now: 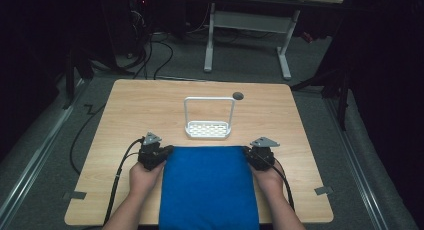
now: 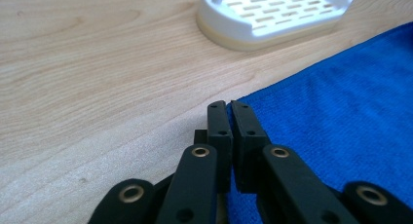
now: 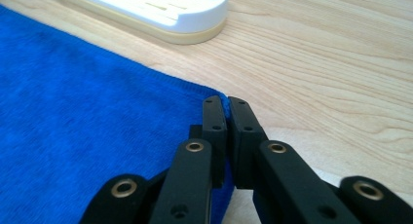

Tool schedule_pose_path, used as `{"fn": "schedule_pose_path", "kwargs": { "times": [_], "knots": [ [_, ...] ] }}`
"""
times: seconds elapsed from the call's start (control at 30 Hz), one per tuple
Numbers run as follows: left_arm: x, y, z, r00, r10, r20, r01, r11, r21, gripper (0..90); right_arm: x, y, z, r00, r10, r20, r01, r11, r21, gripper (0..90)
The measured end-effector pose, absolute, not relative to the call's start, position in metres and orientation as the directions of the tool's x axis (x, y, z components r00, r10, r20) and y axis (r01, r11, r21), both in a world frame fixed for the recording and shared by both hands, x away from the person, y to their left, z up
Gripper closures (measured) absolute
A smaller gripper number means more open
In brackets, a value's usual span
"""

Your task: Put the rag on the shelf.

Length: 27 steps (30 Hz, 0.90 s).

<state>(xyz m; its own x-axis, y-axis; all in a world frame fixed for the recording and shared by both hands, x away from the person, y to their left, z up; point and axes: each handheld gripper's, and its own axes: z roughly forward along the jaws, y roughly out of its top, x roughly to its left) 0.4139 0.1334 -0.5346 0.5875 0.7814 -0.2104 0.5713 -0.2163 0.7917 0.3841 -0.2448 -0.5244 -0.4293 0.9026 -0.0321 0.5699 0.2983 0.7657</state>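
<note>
A blue cloth (image 1: 207, 185) lies flat on the near half of the wooden table (image 1: 140, 105) and hangs over its front edge. My left gripper (image 1: 167, 152) is at the cloth's far left corner, and my right gripper (image 1: 248, 152) is at its far right corner. In the left gripper view the jaws of the left gripper (image 2: 228, 107) are pressed together with the corner of the cloth (image 2: 341, 102) pinched between them. In the right gripper view the right gripper (image 3: 226, 102) is likewise shut on the corner of the cloth (image 3: 73, 112).
A white slotted rack (image 1: 207, 130) with a tall wire handle stands just beyond the cloth's far edge, also seen as the rack (image 2: 272, 14) and the rack (image 3: 160, 9) in the gripper views. A round hole (image 1: 238, 95) sits near the table's far edge.
</note>
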Motion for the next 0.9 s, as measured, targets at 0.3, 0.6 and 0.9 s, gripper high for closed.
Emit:
{"fn": "schedule_pose_path", "kwargs": {
  "times": [0.3,0.6,0.9],
  "knots": [
    [0.398,0.133,-0.529,0.614,0.775,-0.151,0.479,-0.214,0.851,88.2,0.366,-0.250,-0.514,-0.421,0.907,-0.009,0.502,0.242,0.830,88.3],
    [0.377,0.145,-0.502,0.602,0.783,-0.153,0.364,-0.099,0.926,88.2,0.348,-0.245,-0.490,-0.435,0.900,-0.021,0.387,0.208,0.898,88.4],
    [0.360,0.143,-0.473,0.620,0.778,-0.102,0.241,-0.065,0.968,88.3,0.327,-0.240,-0.460,-0.448,0.893,-0.045,0.256,0.176,0.951,88.3]
  ]
}}
